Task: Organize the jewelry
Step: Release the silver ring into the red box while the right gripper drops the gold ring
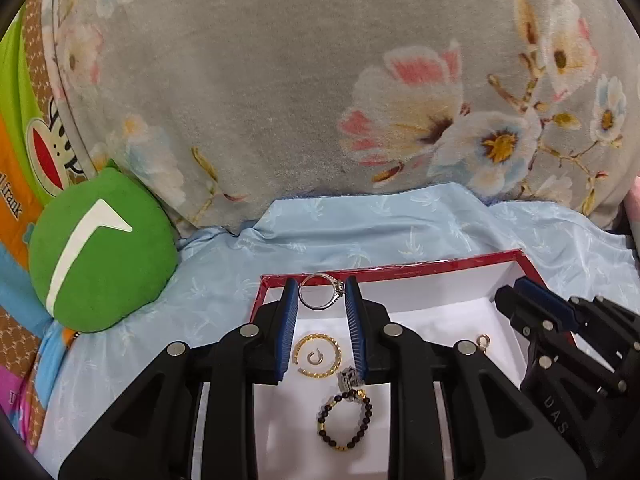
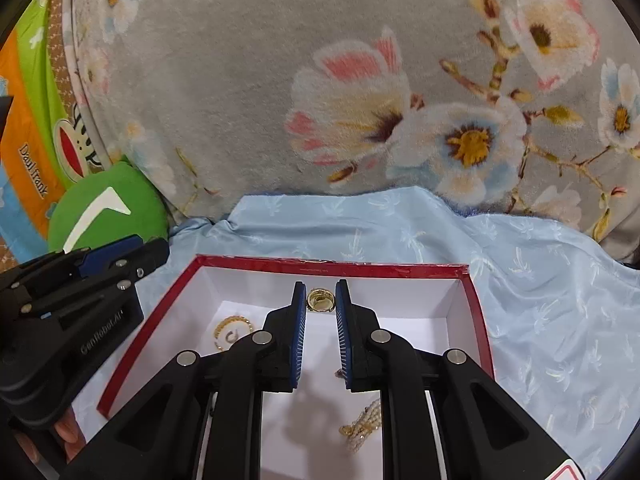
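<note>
A red-rimmed white box (image 1: 400, 268) (image 2: 476, 312) lies on a blue cloth. My left gripper (image 1: 322, 292) is shut on a silver ring (image 1: 320, 291) held at its tips above the box. My right gripper (image 2: 321, 298) is shut on a gold ring (image 2: 320, 299) over the box's far side. Inside the box lie a gold twisted bangle (image 1: 317, 356) (image 2: 232, 330), a dark bead bracelet (image 1: 345, 420), a small gold hoop (image 1: 483, 340) and a pearl piece (image 2: 362, 428). Each gripper shows in the other's view, the right one (image 1: 516, 292) and the left one (image 2: 152, 252).
A grey floral blanket (image 1: 300, 80) rises behind the box. A green round plush cushion (image 1: 100, 252) sits at the left against colourful packaging (image 1: 16, 152). The blue cloth (image 2: 540, 300) spreads around the box, rumpled at the back.
</note>
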A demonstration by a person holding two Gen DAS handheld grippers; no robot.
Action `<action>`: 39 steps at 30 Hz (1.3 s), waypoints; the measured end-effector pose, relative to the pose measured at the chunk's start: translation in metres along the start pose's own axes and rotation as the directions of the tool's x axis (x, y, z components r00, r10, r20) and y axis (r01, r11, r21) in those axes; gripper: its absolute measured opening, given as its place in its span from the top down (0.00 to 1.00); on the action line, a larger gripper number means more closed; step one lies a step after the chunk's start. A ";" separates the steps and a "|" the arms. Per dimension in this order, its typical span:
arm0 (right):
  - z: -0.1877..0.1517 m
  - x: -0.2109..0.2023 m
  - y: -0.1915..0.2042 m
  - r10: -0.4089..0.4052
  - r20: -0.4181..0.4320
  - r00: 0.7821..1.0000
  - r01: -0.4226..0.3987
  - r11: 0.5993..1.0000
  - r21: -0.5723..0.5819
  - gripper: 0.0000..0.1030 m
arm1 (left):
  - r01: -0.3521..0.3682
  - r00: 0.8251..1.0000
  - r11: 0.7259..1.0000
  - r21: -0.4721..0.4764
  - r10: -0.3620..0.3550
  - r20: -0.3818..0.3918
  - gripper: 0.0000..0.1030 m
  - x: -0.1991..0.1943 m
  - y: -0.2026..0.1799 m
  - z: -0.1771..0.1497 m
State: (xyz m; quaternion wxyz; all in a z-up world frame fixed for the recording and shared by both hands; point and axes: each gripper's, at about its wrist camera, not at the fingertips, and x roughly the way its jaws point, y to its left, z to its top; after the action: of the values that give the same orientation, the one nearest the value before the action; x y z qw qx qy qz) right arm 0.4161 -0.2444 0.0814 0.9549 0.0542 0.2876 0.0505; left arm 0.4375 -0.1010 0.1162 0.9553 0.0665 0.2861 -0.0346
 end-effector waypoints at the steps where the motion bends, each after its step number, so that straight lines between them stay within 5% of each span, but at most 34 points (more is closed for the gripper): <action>1: -0.001 0.004 -0.001 -0.004 -0.006 1.000 0.004 1.000 0.001 0.87 | -0.001 1.000 1.000 -0.007 0.001 -0.004 0.77 0.005 0.001 0.001; 26: -0.009 0.057 -0.026 -0.051 -0.152 0.987 0.061 0.996 0.062 0.86 | -0.009 0.992 0.998 -0.069 0.000 -0.127 0.76 0.081 0.009 -0.015; 31: -0.010 0.057 -0.024 -0.082 -0.150 0.985 0.091 0.994 0.054 0.85 | -0.041 0.993 0.997 -0.067 0.033 -0.114 0.48 0.078 0.008 -0.015; 39: -0.009 0.055 -0.024 -0.091 -0.131 0.987 0.099 0.994 0.052 0.85 | -0.052 0.992 0.996 -0.065 0.044 -0.119 0.45 0.079 0.009 -0.014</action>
State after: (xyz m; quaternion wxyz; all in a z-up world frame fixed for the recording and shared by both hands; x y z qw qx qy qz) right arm 0.4580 -0.2607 0.0409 0.9338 0.0651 0.3519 -0.0002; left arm 0.4970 -0.0923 0.0616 0.9390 0.0426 0.3413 0.0024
